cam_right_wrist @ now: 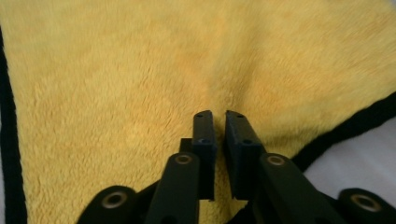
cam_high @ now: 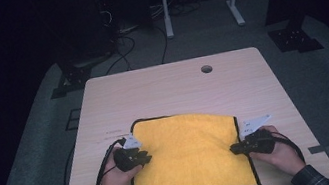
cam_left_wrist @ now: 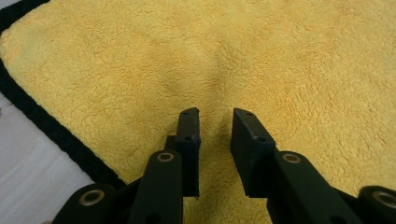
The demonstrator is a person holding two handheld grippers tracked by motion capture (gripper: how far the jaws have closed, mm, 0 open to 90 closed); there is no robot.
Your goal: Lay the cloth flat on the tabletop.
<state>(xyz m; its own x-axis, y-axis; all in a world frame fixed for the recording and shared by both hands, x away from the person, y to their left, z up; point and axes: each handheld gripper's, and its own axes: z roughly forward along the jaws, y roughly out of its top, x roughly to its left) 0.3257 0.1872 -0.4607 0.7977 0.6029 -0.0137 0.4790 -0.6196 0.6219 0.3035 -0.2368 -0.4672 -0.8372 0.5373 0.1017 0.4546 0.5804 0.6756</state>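
Light wood table (cam_high: 171, 83), round hole near far edge; yellow black-edged cloth (cam_high: 190, 154) flat on near half.

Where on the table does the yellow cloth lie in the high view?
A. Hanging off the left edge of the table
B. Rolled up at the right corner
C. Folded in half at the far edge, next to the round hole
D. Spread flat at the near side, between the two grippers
D: the cloth lies spread flat at the table's near side, with the left gripper on its left edge and the right gripper on its right edge.
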